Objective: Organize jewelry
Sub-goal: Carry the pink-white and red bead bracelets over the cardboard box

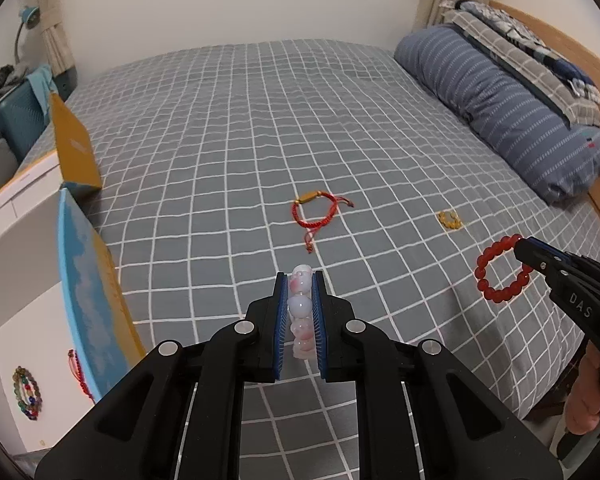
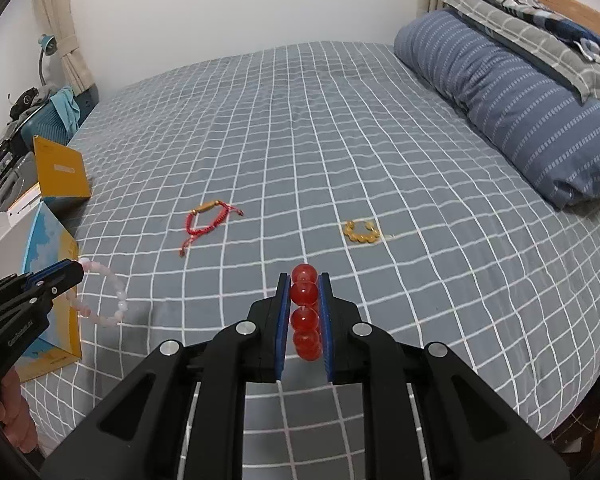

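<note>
Clamping narrowly, the left gripper (image 1: 300, 312) held a pink bead bracelet (image 1: 301, 312); the right gripper (image 2: 305, 316) held a red bead bracelet (image 2: 305, 316). At lower left, the white box (image 1: 20, 360) contained a multicoloured bracelet (image 1: 28, 394).

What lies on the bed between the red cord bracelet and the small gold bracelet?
Nothing: only bare checked bedsheet separates the red cord bracelet from the gold bracelet, clearest in the right wrist view.
</note>
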The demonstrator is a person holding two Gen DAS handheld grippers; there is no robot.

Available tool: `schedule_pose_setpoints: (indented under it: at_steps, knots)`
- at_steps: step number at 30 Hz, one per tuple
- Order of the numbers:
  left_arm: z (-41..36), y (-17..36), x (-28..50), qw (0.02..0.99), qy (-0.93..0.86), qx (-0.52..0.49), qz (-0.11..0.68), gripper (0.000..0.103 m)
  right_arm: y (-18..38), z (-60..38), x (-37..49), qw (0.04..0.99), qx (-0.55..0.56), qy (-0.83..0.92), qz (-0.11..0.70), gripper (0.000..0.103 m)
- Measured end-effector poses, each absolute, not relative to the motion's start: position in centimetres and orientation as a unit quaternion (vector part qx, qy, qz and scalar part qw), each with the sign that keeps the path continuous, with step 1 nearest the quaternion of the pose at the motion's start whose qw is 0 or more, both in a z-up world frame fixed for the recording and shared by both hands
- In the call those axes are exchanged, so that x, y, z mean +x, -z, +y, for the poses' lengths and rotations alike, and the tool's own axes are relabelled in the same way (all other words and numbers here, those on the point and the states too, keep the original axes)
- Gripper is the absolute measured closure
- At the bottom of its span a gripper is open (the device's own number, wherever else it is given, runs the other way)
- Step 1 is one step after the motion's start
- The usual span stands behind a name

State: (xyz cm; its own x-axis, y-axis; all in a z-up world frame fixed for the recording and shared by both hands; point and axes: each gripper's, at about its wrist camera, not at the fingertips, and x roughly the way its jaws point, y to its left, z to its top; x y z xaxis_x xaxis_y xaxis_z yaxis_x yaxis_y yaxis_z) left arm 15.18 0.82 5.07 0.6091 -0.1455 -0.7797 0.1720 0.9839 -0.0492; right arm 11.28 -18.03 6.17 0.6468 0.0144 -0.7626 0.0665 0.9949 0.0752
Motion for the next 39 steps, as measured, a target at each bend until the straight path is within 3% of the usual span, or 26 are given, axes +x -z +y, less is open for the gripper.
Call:
schedule_pose_setpoints:
  at_steps: [22, 39]
  knots:
    - [7.9, -7.9, 14.1, 0.906, 0.036, -0.006, 0.422, 0.092, -8.6, -11.3, 13.6, 0.910, 0.023, -0.040, 0.413, 0.090]
    - [17.7, -10.3, 11.0, 0.910, -0.041, -0.048, 0.411, 0.092, -12.1, -1.3, 14.6, 0.914, -0.007, -0.115, 0.390, 0.090]
